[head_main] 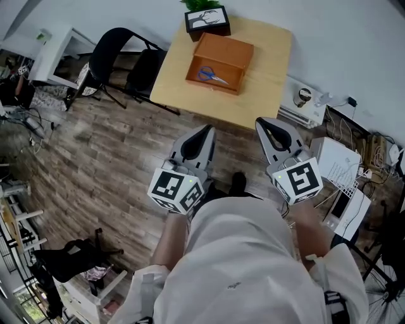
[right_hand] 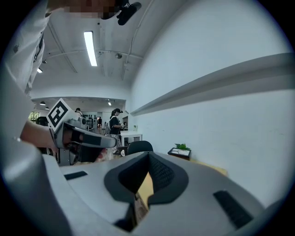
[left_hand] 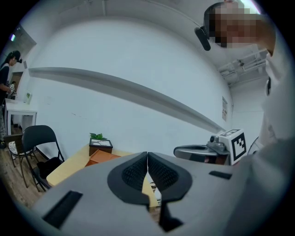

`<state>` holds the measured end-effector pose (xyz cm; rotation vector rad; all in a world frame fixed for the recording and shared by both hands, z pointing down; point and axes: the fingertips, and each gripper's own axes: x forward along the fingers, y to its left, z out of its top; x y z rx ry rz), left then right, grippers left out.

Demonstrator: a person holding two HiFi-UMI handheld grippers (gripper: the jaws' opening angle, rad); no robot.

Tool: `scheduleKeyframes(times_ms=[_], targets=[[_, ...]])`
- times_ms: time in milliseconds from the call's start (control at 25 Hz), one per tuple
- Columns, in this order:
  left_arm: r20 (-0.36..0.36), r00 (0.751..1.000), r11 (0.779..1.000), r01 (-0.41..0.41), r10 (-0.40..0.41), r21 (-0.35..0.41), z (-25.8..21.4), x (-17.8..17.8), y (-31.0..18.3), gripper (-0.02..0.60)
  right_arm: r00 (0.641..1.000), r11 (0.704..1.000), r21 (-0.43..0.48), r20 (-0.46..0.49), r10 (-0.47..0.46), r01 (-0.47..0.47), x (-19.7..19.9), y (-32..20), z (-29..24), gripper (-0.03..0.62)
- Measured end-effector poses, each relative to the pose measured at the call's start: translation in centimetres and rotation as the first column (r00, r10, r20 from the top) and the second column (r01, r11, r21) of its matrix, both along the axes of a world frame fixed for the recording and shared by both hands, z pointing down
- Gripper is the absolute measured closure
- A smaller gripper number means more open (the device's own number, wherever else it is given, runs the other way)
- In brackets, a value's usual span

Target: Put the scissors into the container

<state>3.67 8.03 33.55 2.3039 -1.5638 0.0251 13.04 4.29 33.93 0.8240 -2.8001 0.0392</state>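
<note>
Blue-handled scissors (head_main: 212, 75) lie inside the open orange-brown container (head_main: 228, 47), which stands on the light wooden table (head_main: 180, 79) far ahead. My left gripper (head_main: 207, 128) and right gripper (head_main: 264, 121) are held close to my body over the wooden floor, well short of the table. Both are shut with nothing between the pads. In the left gripper view the jaws (left_hand: 147, 156) meet in a thin line, and the container (left_hand: 99, 157) shows small beyond them. In the right gripper view the jaws (right_hand: 147, 156) are also together, and the scissors are hidden.
A black box with a green plant (head_main: 207, 19) stands at the table's far edge. A black folding chair (head_main: 120, 60) sits left of the table and a white desk (head_main: 54, 54) further left. White boxes and cables (head_main: 342, 168) crowd the floor at right.
</note>
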Motion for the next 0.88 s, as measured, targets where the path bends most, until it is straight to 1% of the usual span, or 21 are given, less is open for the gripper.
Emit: scheduleKeyframes(times_ms=[240, 560, 880], targets=[[0.002, 1.000, 1.000, 0.003, -0.003, 0.001, -0.4, -0.4, 1.5, 0.574, 1.000, 1.000, 0.016, -0.009, -0.014, 0.014, 0.1, 1.7, -0.7, 0.595], [-0.003, 1.000, 1.000, 0.012, -0.011, 0.009, -0.5, -0.1, 3.1, 0.574, 0.999, 0.999, 0.025, -0.024, -0.037, 0.038, 0.2, 3.8, -0.9, 0.595], [-0.005, 1.000, 1.000, 0.012, -0.012, -0.002, -0.2, 0.2, 4.4, 0.574, 0.999, 0.999, 0.024, -0.032, -0.034, 0.035, 0.5, 5.1, -0.6, 0.597]])
